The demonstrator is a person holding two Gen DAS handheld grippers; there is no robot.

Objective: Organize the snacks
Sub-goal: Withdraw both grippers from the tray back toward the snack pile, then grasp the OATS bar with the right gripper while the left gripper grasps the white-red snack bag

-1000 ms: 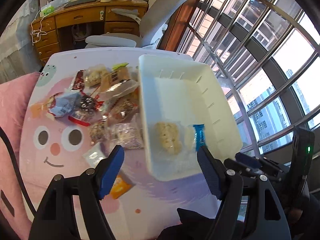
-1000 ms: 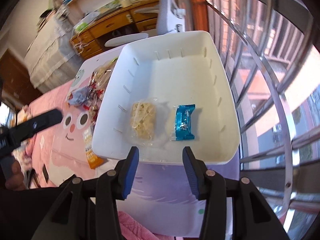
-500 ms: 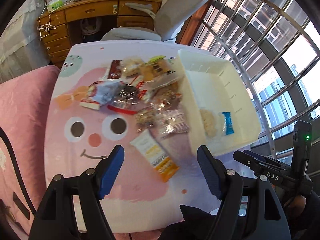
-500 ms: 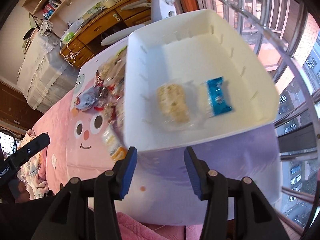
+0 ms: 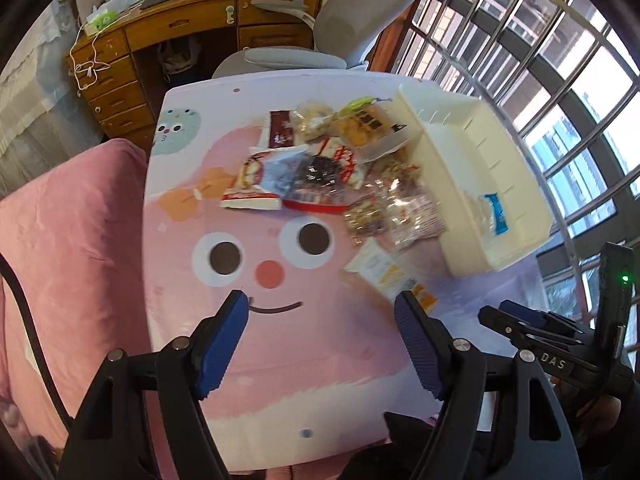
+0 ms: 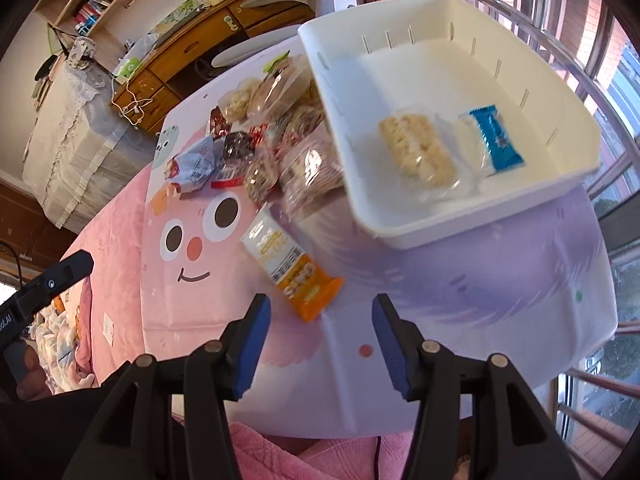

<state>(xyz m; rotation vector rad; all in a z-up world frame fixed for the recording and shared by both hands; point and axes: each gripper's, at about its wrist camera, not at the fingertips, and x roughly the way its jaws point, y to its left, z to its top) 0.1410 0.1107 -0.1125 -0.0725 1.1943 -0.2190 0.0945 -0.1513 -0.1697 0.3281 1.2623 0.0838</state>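
Cartoon-face desk (image 6: 192, 280) by barred windows (image 5: 560, 80); orange snack packet (image 6: 296, 276) lies just ahead of empty right hand-held gripper (image 6: 320, 340), jaws opening, left hand-held gripper (image 5: 320, 340) wide, empty.

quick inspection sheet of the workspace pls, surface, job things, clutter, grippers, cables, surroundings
surface: table with cartoon-face cover.
job's things: white bin holds a rice-cake pack and a blue-wrapped snack; snack pile beside it; orange-and-white packet lies apart.
clutter: nothing seen.
grippers: left gripper open, empty; right gripper opening, nothing between its jaws.
cables: black cable at left edge.
surroundings: wooden desk, grey chair, barred windows, pink bedding.
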